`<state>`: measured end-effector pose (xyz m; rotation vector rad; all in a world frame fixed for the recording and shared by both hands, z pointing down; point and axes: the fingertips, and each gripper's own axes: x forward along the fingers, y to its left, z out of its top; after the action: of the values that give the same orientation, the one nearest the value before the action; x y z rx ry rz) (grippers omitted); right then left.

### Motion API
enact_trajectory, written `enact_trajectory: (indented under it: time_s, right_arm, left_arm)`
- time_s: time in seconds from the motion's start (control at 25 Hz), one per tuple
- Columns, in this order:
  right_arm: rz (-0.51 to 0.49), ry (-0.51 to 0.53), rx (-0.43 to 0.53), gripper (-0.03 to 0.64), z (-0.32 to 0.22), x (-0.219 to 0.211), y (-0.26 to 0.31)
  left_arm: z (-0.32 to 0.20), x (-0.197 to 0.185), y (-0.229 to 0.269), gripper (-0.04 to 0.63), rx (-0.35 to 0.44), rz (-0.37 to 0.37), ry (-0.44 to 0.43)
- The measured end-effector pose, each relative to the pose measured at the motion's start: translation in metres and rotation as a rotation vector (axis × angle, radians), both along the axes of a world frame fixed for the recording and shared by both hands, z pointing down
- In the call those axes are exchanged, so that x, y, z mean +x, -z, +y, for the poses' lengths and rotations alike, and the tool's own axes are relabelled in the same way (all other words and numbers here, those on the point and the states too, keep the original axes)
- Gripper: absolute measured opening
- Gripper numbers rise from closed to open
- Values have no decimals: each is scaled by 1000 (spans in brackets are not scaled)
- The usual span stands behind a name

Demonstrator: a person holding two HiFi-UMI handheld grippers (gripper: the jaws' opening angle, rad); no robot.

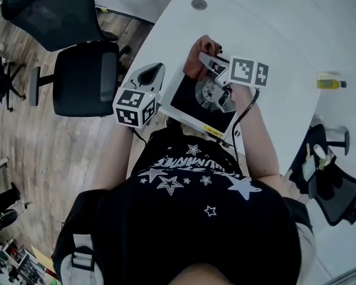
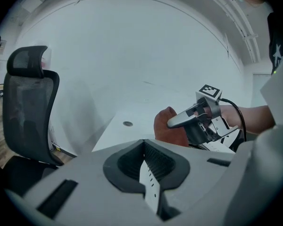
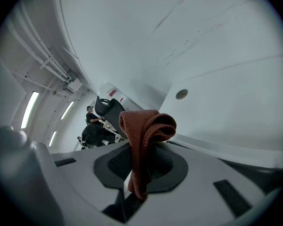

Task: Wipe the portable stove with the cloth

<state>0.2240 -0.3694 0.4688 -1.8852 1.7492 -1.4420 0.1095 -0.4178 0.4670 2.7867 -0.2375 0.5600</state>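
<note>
The white bench (image 1: 285, 52) carries the portable stove (image 1: 187, 103) at its near edge, directly before the person, so both arms can reach it easily. The cloth (image 3: 144, 131), brown-red and folded, is pinched in the right tool (image 3: 139, 173). A loop of it stands out in front of the jaws, I judge to give a soft pad for wiping. In the head view this pad is at the far left corner of the stove top, beside the round burner (image 1: 209, 91); whether it presses on the surface I cannot tell. The left tool (image 1: 154, 73) hangs just left of the stove, jaws closed together on nothing, probably waiting.
</note>
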Motion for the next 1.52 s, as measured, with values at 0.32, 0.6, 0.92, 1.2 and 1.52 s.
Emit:
enact_trajectory:
  time_s: [0.32, 0.6, 0.92, 1.2, 1.52]
  right_arm:
    - [53, 22, -107, 61, -12, 5, -22]
    - [165, 70, -155, 60, -9, 7, -27]
    - [143, 47, -125, 60, 10, 10, -22]
    - [83, 14, -75, 60, 33, 17, -16]
    - [86, 4, -74, 60, 69, 30, -7]
  left_arm:
    - [1, 9, -5, 8, -31, 5, -12]
    - [3, 8, -8, 8, -35, 0, -12]
    - [12, 13, -4, 8, -16, 11, -20]
    - [26, 23, 3, 8, 12, 18, -28]
    - [47, 30, 10, 8, 24, 7, -24]
